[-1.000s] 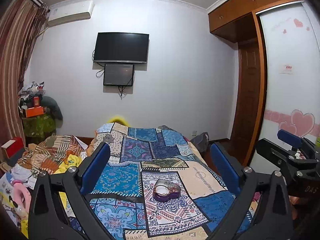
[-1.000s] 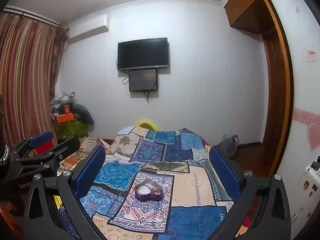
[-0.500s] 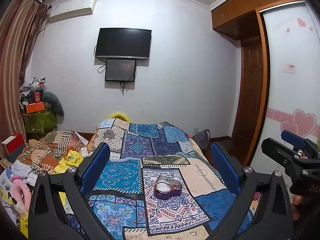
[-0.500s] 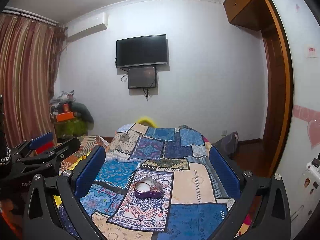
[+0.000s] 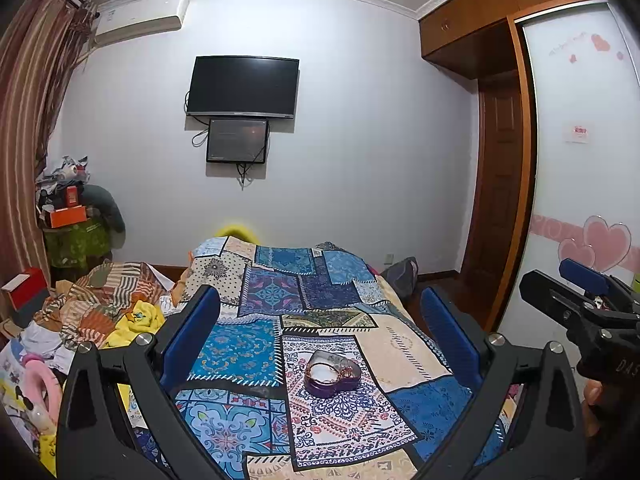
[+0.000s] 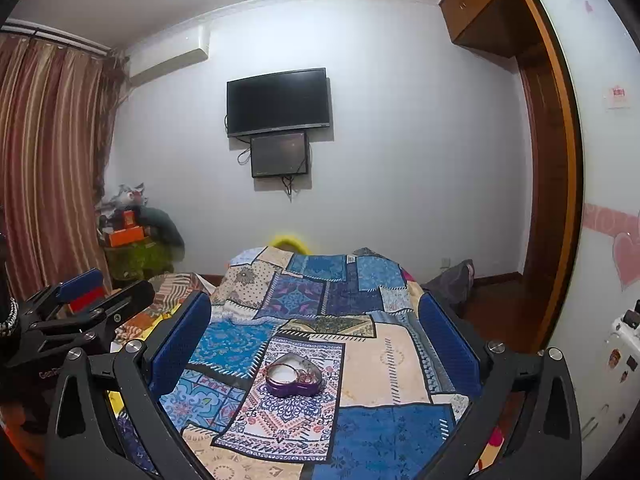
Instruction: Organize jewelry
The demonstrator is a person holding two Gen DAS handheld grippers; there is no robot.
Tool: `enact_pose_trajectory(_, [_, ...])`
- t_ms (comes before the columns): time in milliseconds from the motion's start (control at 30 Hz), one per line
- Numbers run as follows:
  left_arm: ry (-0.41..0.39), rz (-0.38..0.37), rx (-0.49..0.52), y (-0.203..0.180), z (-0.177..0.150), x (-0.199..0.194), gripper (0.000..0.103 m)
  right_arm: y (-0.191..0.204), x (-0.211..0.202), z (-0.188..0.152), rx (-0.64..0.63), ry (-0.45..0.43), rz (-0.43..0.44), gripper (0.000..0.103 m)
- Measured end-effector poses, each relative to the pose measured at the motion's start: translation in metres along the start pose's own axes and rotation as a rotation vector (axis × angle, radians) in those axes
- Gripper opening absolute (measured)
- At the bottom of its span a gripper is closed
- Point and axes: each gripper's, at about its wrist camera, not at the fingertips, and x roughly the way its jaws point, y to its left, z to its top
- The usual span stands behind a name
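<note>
A purple heart-shaped jewelry box (image 5: 333, 376) lies open on the patchwork bedspread (image 5: 280, 312), with pale and reddish pieces inside. It also shows in the right wrist view (image 6: 293, 376). My left gripper (image 5: 320, 320) is open and empty, held above the bed well short of the box. My right gripper (image 6: 316, 320) is open and empty too, at about the same distance. Each gripper shows at the other view's edge: the right one (image 5: 580, 304), the left one (image 6: 80, 304).
A heap of clothes and toys (image 5: 80, 320) lies left of the bed. A cluttered stand (image 5: 76, 236) and curtains (image 6: 48, 168) are at the far left. A TV (image 5: 243, 86) hangs on the far wall. A wardrobe (image 5: 580, 160) and door (image 5: 500, 200) are on the right.
Both grippers have risen and tilted slightly, so the box sits a little lower and farther in both views. Both stay open.
</note>
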Motion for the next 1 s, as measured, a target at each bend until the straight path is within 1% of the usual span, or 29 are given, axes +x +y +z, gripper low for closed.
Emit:
enact_pose_trajectory(500, [0.0, -0.013, 0.007, -0.003, 0.0, 0.002, 0.101, -0.003, 0.002, -0.001, 0.006, 0.009, -0.006, 0.103])
enact_pose_trajectory(867, [0.018, -0.025, -0.003, 0.001, -0.001, 0.009, 0.101, -0.004, 0.004, -0.002, 0.013, 0.011, -0.011, 0.103])
enact_pose_trajectory(1000, [0.026, -0.026, 0.002, 0.0, -0.003, 0.013, 0.101, -0.005, 0.007, -0.002, 0.018, 0.025, -0.01, 0.103])
